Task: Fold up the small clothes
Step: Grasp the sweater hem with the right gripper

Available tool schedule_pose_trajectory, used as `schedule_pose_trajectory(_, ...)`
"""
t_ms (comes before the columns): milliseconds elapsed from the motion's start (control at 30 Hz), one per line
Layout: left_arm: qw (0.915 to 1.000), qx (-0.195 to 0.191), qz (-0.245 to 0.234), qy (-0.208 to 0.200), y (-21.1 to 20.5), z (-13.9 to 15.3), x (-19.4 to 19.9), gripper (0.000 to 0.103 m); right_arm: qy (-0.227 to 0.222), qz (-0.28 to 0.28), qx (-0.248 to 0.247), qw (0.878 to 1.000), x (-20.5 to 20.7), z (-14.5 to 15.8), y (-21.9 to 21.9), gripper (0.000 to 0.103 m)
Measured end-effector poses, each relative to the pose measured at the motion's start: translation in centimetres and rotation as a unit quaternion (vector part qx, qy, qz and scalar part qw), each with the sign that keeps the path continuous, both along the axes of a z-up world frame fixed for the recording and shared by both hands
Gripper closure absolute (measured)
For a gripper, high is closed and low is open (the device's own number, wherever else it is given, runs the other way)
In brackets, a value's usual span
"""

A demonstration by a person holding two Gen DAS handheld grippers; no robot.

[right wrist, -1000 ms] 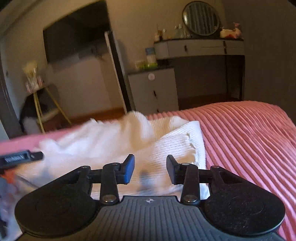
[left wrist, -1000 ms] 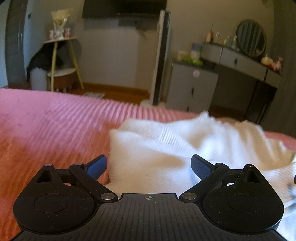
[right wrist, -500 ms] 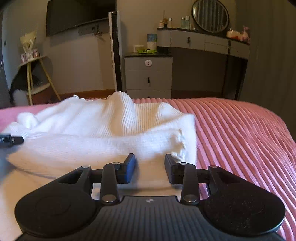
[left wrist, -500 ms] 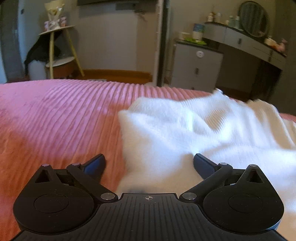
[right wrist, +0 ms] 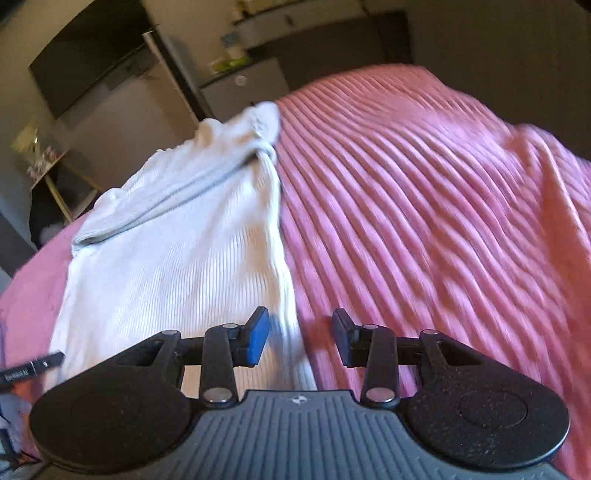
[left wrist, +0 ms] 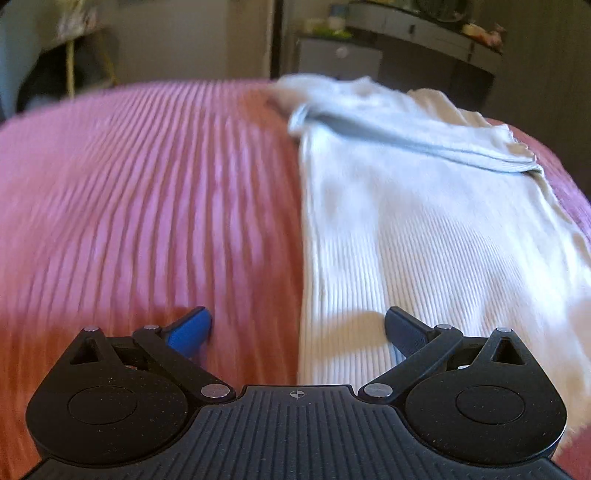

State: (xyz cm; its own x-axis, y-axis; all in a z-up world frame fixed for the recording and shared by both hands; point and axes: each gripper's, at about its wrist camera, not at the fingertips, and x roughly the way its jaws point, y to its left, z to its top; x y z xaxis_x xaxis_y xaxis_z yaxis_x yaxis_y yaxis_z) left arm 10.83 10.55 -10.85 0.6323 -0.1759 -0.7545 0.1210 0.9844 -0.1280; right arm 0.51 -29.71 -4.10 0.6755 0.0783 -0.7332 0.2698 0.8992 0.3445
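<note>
Pink ribbed bedding (left wrist: 147,192) fills the left half of the left wrist view and is smeared by motion blur, so its ridges read only as soft streaks; at the upper left a spindly stand (left wrist: 70,62) is too blurred to make out in detail. Lower down, the left gripper (left wrist: 297,326) has its jaws spread wide and released, one blue pad (left wrist: 190,328) over the bedding and the other over cloth, with nothing between them. Right of centre lies the white ribbed garment (left wrist: 424,229), flat on the bed with a folded band across its far end; its right side runs out of the frame and its near edge is hidden behind the gripper body. At the top right a grey dresser (left wrist: 424,26) is dim and cut off by the frame. In the right wrist view, a dark screen (right wrist: 88,62) sits at the upper left, and a small black object at the lower left edge is cropped, its label unreadable. The same garment (right wrist: 177,258) occupies the left centre, its near hem hidden behind the right gripper (right wrist: 299,334), whose jaws stand apart and empty, straddling the garment's right edge. Blurred bedding (right wrist: 443,221) fills the right side.
</note>
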Motion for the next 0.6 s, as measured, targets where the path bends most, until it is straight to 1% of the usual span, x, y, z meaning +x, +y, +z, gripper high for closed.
schedule_pose_trajectory(67,0.9995,-0.027,0.012,0.01,0.8,0.2,-1.0,0.0,0.0,0.007,-0.001,1.0,-1.3,0.1,0.5,0.066)
schedule_pose_trajectory(167,0.9981,-0.053,0.025,0.018,1.5,0.6,-2.0,0.0,0.006,0.02,-0.013,1.0,-2.0,0.2,1.1,0.067)
schedule_pose_trajectory(233,0.9959,-0.084,0.027,0.02,2.2,0.9,-2.6,0.0,0.016,0.02,-0.021,0.999,-2.3,0.0,1.3,0.068)
schedule_pose_trajectory(300,0.9937,-0.102,0.035,0.03,2.9,0.9,-2.9,0.0,0.02,0.02,-0.011,1.0,-2.5,-0.1,1.2,0.074)
schedule_pose_trajectory(333,0.9929,-0.106,0.038,0.038,3.1,0.9,-3.0,0.0,0.022,0.021,-0.005,1.0,-2.7,-0.2,1.1,0.078)
schedule_pose_trajectory(433,0.991,-0.116,0.025,0.061,3.7,0.8,-3.3,0.001,0.031,0.018,0.007,0.999,-3.2,-0.4,0.9,0.079)
schedule_pose_trajectory(533,0.9909,-0.109,0.013,0.077,3.8,0.6,-3.7,0.002,0.035,0.018,0.008,0.999,-3.5,-0.4,1.1,0.078)
schedule_pose_trajectory(600,0.9911,-0.103,0.005,0.085,3.7,0.5,-3.7,0.005,0.039,0.018,0.011,0.999,-3.6,-0.2,1.2,0.078)
